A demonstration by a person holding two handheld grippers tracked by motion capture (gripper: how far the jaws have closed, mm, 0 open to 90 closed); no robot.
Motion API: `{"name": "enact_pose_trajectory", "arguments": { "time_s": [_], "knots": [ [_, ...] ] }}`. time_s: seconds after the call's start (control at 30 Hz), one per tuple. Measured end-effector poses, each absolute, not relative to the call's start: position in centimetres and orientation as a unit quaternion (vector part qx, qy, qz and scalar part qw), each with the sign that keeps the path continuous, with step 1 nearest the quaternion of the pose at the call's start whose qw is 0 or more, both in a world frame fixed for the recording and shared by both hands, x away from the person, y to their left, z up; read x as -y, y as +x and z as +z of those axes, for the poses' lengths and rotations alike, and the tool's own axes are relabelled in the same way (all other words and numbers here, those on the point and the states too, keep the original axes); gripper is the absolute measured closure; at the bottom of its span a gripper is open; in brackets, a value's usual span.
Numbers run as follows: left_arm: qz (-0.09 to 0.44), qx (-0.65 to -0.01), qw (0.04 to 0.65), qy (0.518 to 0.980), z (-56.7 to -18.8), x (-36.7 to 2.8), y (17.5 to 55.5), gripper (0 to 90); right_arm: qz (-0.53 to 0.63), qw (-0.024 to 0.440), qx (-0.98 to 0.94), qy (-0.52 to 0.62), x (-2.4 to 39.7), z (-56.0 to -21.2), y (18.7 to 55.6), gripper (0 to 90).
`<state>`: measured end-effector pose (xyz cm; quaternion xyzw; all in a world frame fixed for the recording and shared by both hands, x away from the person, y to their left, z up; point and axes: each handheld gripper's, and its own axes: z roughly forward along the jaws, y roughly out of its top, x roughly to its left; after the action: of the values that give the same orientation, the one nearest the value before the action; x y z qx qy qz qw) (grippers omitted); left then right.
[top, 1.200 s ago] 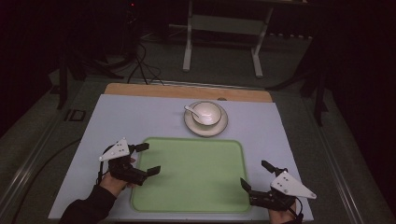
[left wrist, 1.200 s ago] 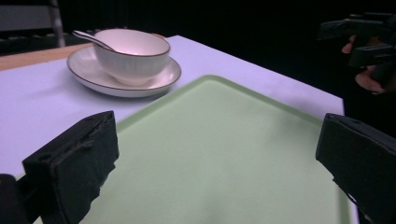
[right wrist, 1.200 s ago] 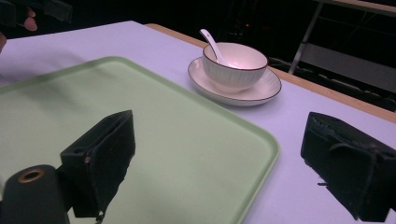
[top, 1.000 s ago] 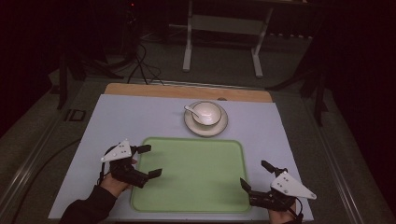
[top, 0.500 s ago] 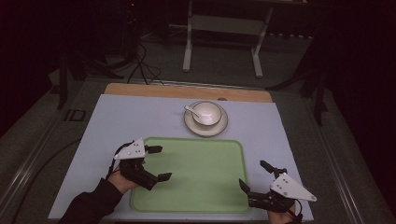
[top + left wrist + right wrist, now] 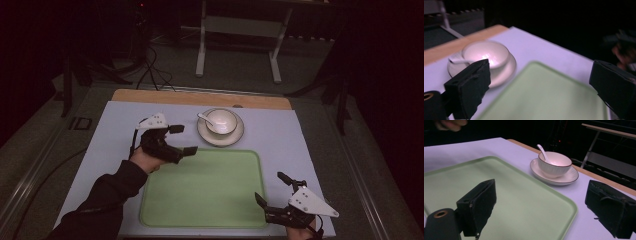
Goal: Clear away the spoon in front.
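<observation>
The room is dim, and the pale tabletop point(image 6: 310, 135) stands out under the light, with a strip of bare wood along its far edge. A flat green tray point(image 6: 210, 187) lies on the near half of it, and just beyond the tray's far edge sits a white saucer point(image 6: 235, 137) carrying a white bowl point(image 6: 223, 121) with a dark rim line. A white spoon point(image 6: 203, 118) rests in the bowl, its handle leaning out over the rim toward the left. The left tongs point(image 6: 183, 139), gripped in the person's left hand point(image 6: 145, 159) with a dark sleeve point(image 6: 100, 200) trailing back to the near edge, hang over the tray's far left corner, just to the left of the saucer and apart from it; their two black jaws are spread wide with nothing between them, and in the left gripper view the bowl and saucer show blurred past the left jaw. The right tongs point(image 6: 272, 189) sit low at the tray's near right corner, well apart from the bowl, jaws likewise wide open and empty. In the right gripper view the tray runs away from between the two jaws toward the bowl and saucer at the far side.
</observation>
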<state>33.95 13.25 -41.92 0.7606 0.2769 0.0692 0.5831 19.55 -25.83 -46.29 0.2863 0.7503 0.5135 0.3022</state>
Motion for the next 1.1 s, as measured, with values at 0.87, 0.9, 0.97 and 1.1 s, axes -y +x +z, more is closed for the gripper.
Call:
{"name": "enact_pose_trajectory", "arguments": {
  "time_s": [0.87, 0.9, 0.97, 1.1],
  "knots": [
    [0.021, -0.501, 0.569, 0.652, -48.1, -10.9, 45.0, 13.9, 0.516, 0.299, -0.752, 0.281, 25.8, -46.2, 19.5, 10.2],
    [0.020, -0.509, 0.563, 0.651, -48.3, -10.7, 45.2, 14.7, 0.516, 0.298, -0.752, 0.281, 25.8, -46.2, 19.5, 10.2],
    [0.011, -0.526, 0.558, 0.642, -48.9, -10.6, 45.6, 17.5, 0.516, 0.298, -0.752, 0.281, 25.8, -46.3, 19.5, 10.1],
    [-0.002, -0.546, 0.551, 0.631, -49.8, -10.2, 46.3, 22.6, 0.518, 0.294, -0.752, 0.282, 25.9, -46.3, 19.5, 10.2]
  ]
}}
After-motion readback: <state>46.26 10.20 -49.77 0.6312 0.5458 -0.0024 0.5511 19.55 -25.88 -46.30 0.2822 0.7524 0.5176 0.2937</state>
